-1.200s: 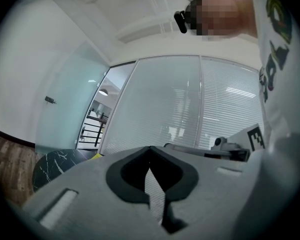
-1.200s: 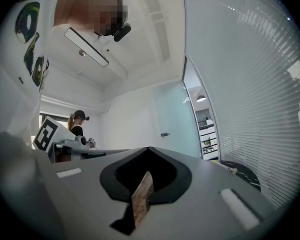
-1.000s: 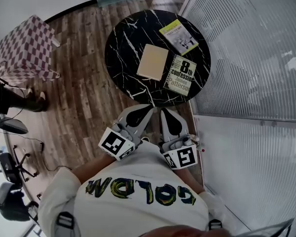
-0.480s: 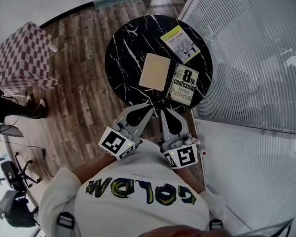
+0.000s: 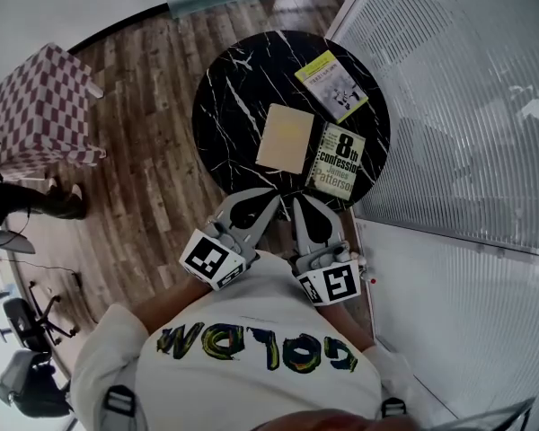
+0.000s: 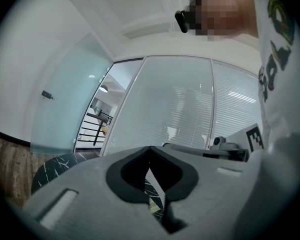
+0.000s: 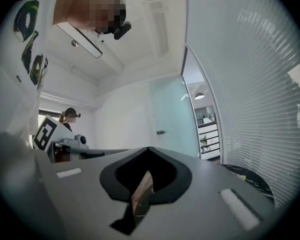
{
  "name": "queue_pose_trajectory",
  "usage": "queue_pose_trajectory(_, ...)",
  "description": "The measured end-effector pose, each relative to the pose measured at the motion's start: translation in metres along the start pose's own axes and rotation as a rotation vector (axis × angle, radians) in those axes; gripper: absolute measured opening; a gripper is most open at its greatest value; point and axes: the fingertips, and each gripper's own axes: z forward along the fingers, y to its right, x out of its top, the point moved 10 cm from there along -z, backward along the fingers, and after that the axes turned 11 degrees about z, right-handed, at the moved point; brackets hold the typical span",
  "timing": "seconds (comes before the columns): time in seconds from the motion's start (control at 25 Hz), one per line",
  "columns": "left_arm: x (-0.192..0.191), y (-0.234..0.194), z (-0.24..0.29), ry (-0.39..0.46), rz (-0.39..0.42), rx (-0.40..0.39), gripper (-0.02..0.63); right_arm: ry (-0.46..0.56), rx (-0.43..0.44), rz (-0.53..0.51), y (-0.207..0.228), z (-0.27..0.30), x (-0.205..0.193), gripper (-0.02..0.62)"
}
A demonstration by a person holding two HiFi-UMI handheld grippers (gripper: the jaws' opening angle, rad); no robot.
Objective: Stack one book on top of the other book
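Three books lie on a round black marble table [image 5: 225, 106] in the head view: a plain tan one [image 5: 285, 138] in the middle, a dark "8th Confession" paperback [image 5: 337, 158] to its right, and a yellow-and-white one [image 5: 333, 83] at the far right. My left gripper [image 5: 271, 196] and right gripper [image 5: 298, 201] are side by side at the table's near edge, both shut and empty, short of the books. In the left gripper view the jaws [image 6: 151, 160] meet tip to tip, as do those in the right gripper view [image 7: 149, 160].
A frosted glass wall with blinds [image 5: 467, 106] runs close along the table's right side. A checkered stool [image 5: 40, 101] stands on the wood floor [image 5: 153, 178] to the left. Office chairs [image 5: 22, 366] sit at the lower left.
The table and books have drawn closer to me in the head view. Both grippers stay shut, now reaching the table's near edge.
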Motion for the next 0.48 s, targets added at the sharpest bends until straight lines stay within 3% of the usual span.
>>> queue_pose_trajectory(0.48,-0.0055,-0.0033,-0.0004,-0.022,-0.014,-0.021,0.002,-0.014,-0.013,0.013,-0.0020,0.0041,-0.0070,0.003)
